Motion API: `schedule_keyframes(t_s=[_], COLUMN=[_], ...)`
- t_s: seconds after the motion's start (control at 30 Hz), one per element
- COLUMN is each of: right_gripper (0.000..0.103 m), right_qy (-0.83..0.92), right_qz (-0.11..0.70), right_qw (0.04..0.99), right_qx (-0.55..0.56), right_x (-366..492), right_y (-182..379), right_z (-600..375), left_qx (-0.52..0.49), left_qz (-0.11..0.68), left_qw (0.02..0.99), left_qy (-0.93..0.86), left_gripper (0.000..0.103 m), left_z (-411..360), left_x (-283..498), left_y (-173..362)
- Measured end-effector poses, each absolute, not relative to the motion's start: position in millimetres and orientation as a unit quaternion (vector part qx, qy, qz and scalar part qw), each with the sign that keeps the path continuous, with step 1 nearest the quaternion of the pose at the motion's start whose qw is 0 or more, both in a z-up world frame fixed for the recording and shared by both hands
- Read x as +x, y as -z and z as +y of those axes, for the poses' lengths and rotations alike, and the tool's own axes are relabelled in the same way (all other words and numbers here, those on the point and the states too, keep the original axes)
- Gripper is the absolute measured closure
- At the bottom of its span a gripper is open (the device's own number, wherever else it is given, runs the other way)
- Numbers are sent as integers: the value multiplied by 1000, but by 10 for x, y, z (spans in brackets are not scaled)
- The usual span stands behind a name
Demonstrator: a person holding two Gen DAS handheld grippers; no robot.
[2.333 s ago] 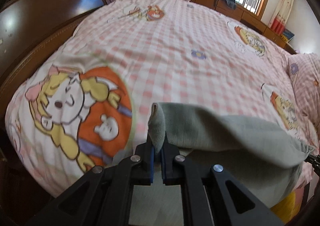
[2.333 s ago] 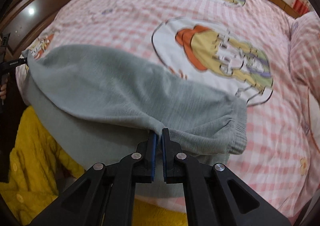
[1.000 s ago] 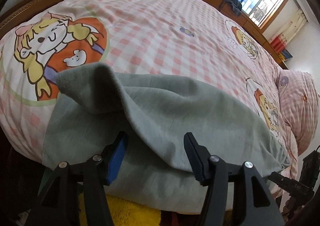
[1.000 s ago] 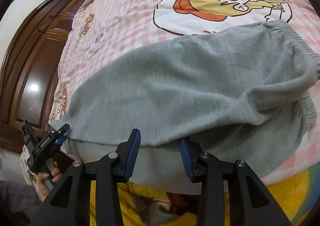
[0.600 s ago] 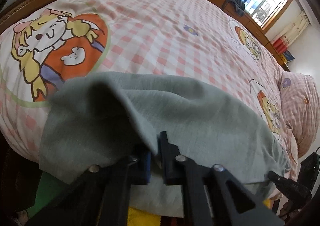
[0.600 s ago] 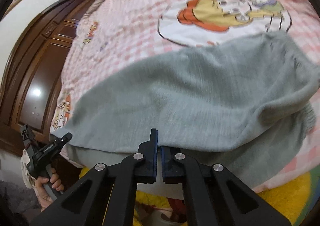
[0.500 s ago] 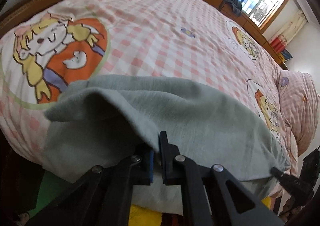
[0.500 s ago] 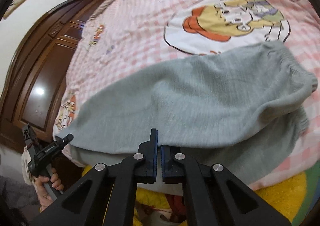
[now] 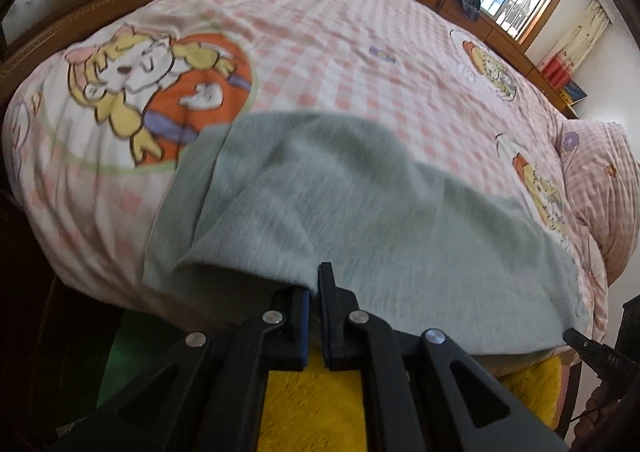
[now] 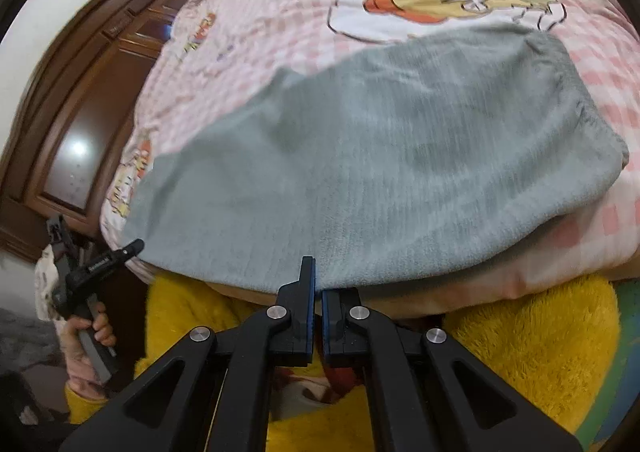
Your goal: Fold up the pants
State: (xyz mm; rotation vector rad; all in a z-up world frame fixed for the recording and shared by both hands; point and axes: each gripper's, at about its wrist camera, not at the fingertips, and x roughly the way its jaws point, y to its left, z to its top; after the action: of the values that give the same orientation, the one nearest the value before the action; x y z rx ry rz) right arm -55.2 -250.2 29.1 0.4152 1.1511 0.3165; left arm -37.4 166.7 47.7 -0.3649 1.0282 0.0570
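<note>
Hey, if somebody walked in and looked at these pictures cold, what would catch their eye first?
Probably the grey pants spread along the near edge of the bed, over a pink checked bedspread printed with big cartoon figures. Next, the left tool and the right tool, each pinched shut on the near edge of the pants.

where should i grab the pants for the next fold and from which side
Probably the near long edge of the pants, from the bedside, as both grippers do: left gripper, right gripper. The pants lie doubled lengthwise on the bed, waistband at the right end, and that edge overhangs the mattress, so jaws can close on both layers there.
</note>
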Motion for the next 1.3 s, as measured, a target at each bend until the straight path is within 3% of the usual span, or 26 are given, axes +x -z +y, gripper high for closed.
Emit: schedule_keyframes(t_s=[0.37,0.57,0.7,0.8,1.23,1.27,1.3], right_gripper=[100,83,83,83,83,83,92], right_qy=[-135,-158,-181,-195,-216,-216,-219], right_qz=[546,558,551,542,553,553,550], right_qw=[808,776,772,776,755,755,757], right_qx=[178,249,261,257,279,279,277], right_x=[-569,-518,-513,-499,-431,-431,-436], right_y=[-163,-13,8,-38,121,118,107], right_z=[-2445,-2412,-2242,-2112,-1671,-1652,-1626], left_qx=[-163,-176,-201,-208,-227,-230,-236], left_qz=[505,502,499,494,478,477,477], left_qw=[846,846,842,844,849,848,847], left_qy=[-42,-38,-21,-13,8,8,8], left_gripper=[99,99,97,84,76,76,76], left_z=[1675,1675,1665,1627,1520,1527,1541], left_x=[-432,-435,-437,-443,-391,-383,-377], left_y=[-245,-214,-204,-224,-226,-218,-204])
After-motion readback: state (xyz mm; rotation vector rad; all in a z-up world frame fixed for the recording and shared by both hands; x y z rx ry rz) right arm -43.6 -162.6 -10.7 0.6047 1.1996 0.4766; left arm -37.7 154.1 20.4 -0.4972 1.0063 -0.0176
